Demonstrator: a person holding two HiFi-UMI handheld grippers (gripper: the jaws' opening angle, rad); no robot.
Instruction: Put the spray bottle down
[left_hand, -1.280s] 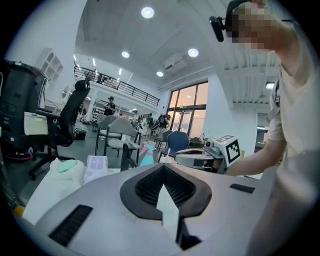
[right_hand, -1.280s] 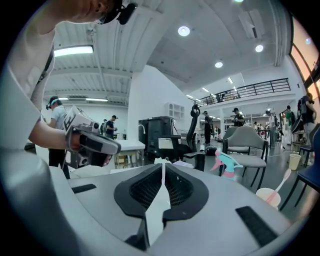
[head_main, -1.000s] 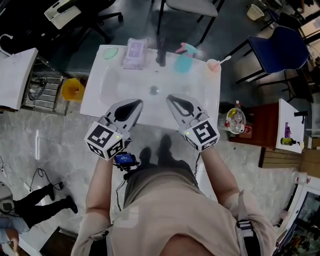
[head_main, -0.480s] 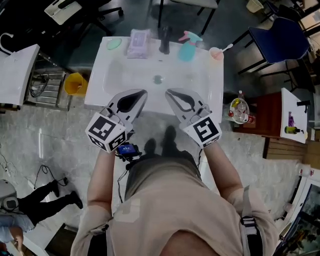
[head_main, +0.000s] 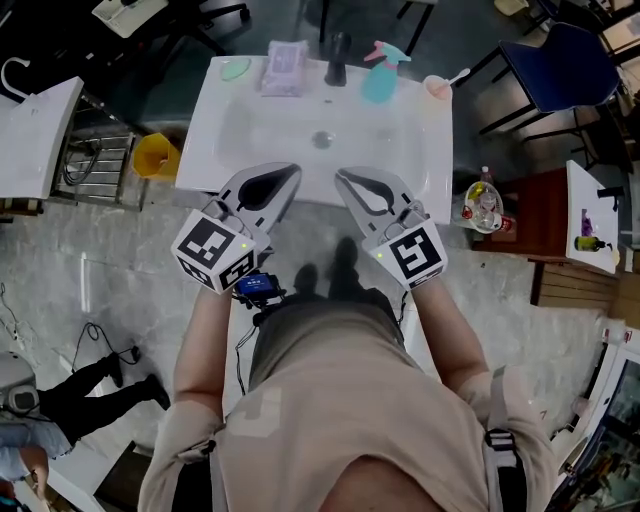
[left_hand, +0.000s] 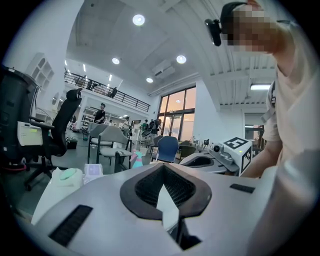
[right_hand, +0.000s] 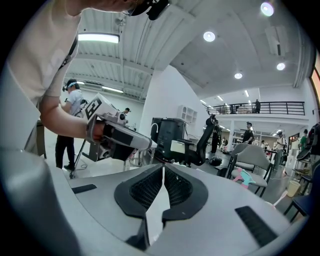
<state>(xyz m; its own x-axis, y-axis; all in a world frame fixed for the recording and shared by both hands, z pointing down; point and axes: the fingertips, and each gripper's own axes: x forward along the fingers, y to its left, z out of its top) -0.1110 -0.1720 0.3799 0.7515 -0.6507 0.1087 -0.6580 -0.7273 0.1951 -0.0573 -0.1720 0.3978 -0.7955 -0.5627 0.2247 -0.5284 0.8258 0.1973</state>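
Teal with a pink trigger, the spray bottle (head_main: 380, 72) is standing upright on the back rim of the white sink (head_main: 432, 150), just beside the faucet (head_main: 338, 58) and well apart from both tools. You are holding the left gripper (head_main: 288, 172) and the right gripper (head_main: 345, 178) over the sink's near edge, each with jaws closed on nothing. The bottle is looking set down already, so avoid sweeping either gripper toward that back rim.
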